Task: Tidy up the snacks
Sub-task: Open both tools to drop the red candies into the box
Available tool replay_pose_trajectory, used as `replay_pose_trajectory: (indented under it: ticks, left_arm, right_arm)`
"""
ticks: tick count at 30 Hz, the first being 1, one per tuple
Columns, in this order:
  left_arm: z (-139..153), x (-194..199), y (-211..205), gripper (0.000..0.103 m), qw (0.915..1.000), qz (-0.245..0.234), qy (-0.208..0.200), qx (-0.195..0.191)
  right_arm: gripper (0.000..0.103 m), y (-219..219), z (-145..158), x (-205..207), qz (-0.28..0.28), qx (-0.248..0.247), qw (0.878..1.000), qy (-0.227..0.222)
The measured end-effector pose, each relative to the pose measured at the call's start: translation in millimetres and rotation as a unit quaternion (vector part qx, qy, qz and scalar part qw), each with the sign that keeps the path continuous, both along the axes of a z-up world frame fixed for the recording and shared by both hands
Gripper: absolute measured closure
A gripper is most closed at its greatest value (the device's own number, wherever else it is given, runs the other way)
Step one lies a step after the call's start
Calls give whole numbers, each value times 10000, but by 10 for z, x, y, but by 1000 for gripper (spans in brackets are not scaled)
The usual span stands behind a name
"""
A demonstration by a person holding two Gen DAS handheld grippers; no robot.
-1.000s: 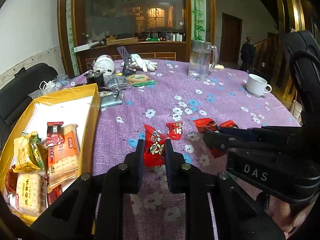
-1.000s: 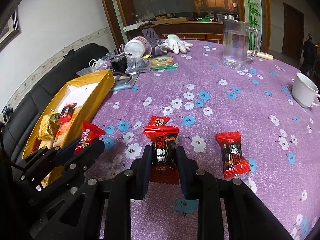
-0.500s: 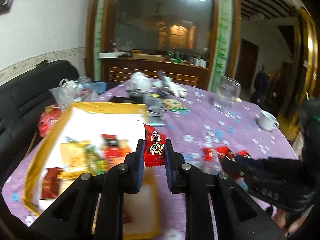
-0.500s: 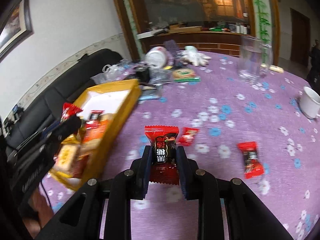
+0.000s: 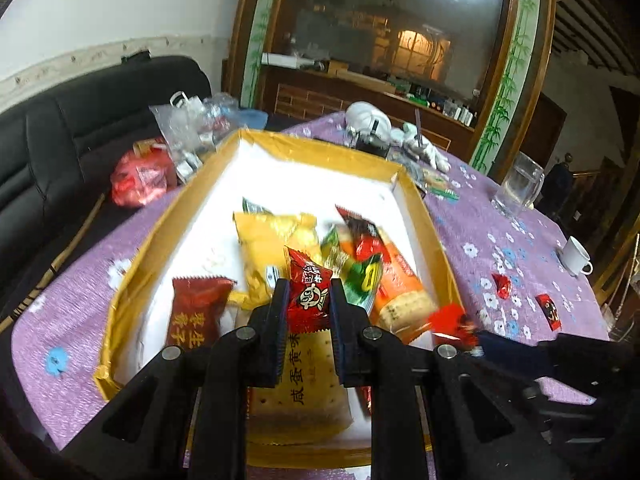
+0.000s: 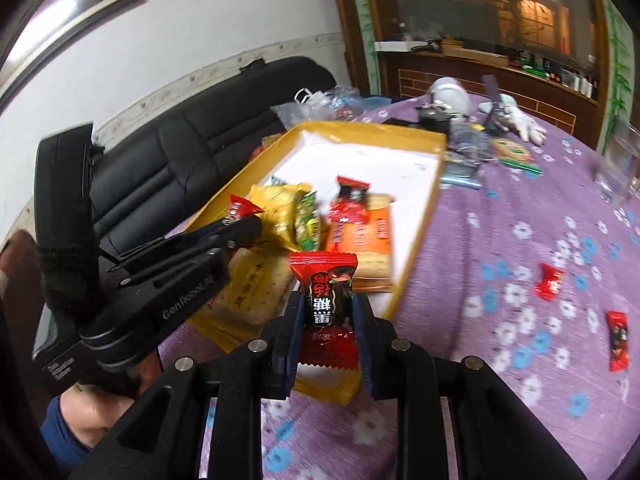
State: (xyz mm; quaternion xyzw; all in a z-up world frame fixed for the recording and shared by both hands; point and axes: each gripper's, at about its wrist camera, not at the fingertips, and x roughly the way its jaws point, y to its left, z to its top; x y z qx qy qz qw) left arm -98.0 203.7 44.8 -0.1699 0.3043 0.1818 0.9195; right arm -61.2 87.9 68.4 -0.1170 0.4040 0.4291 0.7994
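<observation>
My left gripper (image 5: 308, 304) is shut on a red candy packet (image 5: 310, 292) and holds it above the yellow box (image 5: 416, 196), which has several snack packets inside. My right gripper (image 6: 326, 312) is shut on a red and black candy packet (image 6: 326, 292) above the box's near right edge (image 6: 424, 216). The left gripper also shows in the right wrist view (image 6: 240, 220) over the box, with its red packet (image 6: 240, 207). Two red candies (image 6: 550, 280) (image 6: 618, 338) lie on the purple cloth to the right.
A glass mug (image 5: 518, 186) and a white cup (image 5: 576, 256) stand on the far right of the table. Clutter of bags, a white glove (image 6: 520, 120) and a white container (image 6: 450, 94) lies behind the box. A black sofa (image 6: 180, 148) is left.
Both grippers have moved left from the open cloth to above the yellow box, each still holding its candy packet.
</observation>
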Motion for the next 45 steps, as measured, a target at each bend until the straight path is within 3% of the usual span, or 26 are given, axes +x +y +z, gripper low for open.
replay_pose_trajectory:
  ticks: [10,22,32,35,39,41,45]
  left_arm:
    - [-141,81,7,87,9991,-303,152,-270]
    - [-168,105,20,87,9986,-332,224,-343]
    - [-170,92,46,86,9988,-239,240,-355]
    - [-168,96,35,83,9988,-264,254,-328]
    - [-150,101,-14,66,9988,-368,236,-224]
    - [-136,75,-20,66,9990,-361,172,-193]
    - [-127,38,16,66,9992,-296,70,-254]
  right_arm:
    - [78,141,-313,90,58,-167,9997,166]
    - [75,170,-367,-151,190,-365,9975,-572]
    - [74,159,-355,-158,223,-353,9974,-587]
    - [72,163,-346,-183,238,-370,9970,-642]
    - [58,120,-278,-204,135,-301,9960,-830]
    - [52,82,-226,-213,47,-224,9951,-959]
    - [51,33,-139,-230,-102,-198,9919,-1253]
